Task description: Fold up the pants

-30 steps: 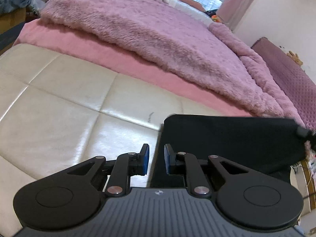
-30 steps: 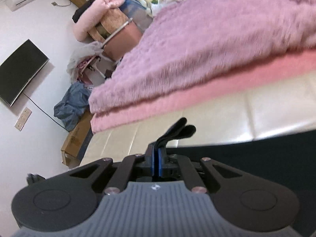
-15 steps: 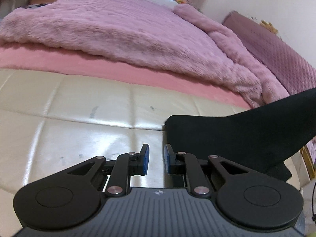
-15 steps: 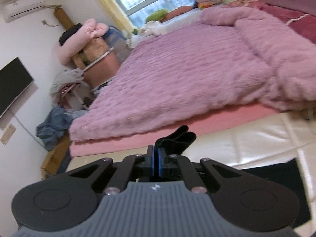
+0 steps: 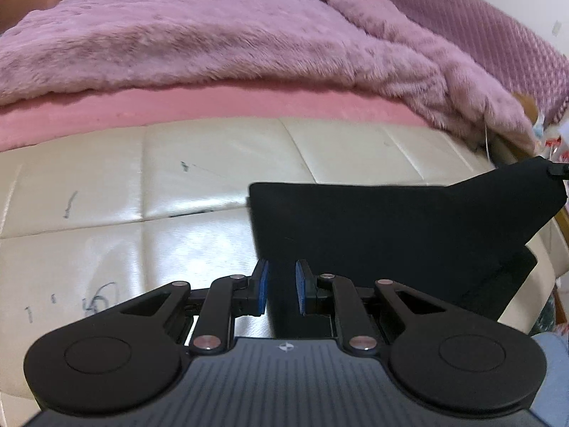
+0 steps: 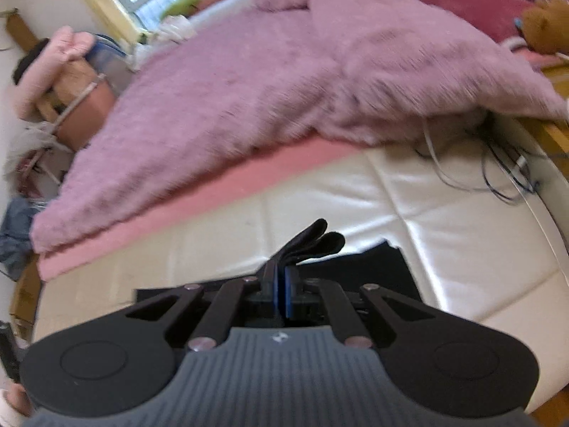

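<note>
The black pants (image 5: 384, 227) lie on the cream leather bed end (image 5: 170, 213), with their right part lifted up toward the far right. My left gripper (image 5: 281, 286) is open, its blue pads straddling the pants' near left edge without gripping. My right gripper (image 6: 281, 284) is shut on a bunched black fold of the pants (image 6: 313, 240), held above the rest of the pants (image 6: 362, 270) on the leather.
A fluffy purple blanket (image 5: 220, 32) over a pink sheet (image 5: 199, 106) covers the bed behind. Loose cables (image 6: 498, 170) lie at the right corner of the leather. Clutter and a box (image 6: 74, 106) stand left of the bed.
My right gripper has carried the held fold rightward and lower, toward the leather. The left gripper stayed open and shifted so its pads sit over the pants' edge.
</note>
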Available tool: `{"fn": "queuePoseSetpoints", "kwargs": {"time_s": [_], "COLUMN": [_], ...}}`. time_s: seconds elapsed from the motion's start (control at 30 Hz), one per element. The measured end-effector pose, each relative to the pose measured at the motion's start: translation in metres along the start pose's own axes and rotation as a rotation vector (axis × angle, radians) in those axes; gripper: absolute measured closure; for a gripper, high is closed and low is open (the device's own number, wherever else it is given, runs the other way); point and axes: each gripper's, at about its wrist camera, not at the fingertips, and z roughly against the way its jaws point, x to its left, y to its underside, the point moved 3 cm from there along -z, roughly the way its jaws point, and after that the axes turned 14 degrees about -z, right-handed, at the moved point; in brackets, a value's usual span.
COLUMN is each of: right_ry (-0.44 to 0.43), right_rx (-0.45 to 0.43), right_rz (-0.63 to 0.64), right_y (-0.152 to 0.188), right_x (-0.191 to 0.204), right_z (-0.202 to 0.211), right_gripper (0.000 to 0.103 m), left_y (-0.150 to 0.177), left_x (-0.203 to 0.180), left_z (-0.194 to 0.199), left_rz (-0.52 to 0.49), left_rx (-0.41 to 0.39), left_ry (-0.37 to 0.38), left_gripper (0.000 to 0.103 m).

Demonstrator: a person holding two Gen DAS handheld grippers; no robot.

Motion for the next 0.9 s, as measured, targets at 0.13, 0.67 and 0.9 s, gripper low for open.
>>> {"fn": "queuePoseSetpoints", "kwargs": {"time_s": [0.13,0.67,0.9], "right_ry": [0.023,0.243,0.237], "right_rx": [0.017,0.073,0.061], "right_rz": [-0.011,0.073,0.088], "right_y": [-0.002,0.018,0.017], "right_x": [-0.025,-0.088,-0.082], "right_z": [-0.022,-0.096,-0.091], "right_gripper": [0.103,0.103,0.103], "left_y": [-0.005,-0.004,-0.029], "left_x": [-0.009,-0.004,0.022], "left_z": [-0.021,-0.054,-0.072], "left_rz": [-0.040,-0.019,0.022], "left_rx": [0.040,0.050,0.020], "left_ry": [-0.023,-0.025,-0.041], "left_gripper": [0.086,0.086,0.047]}}
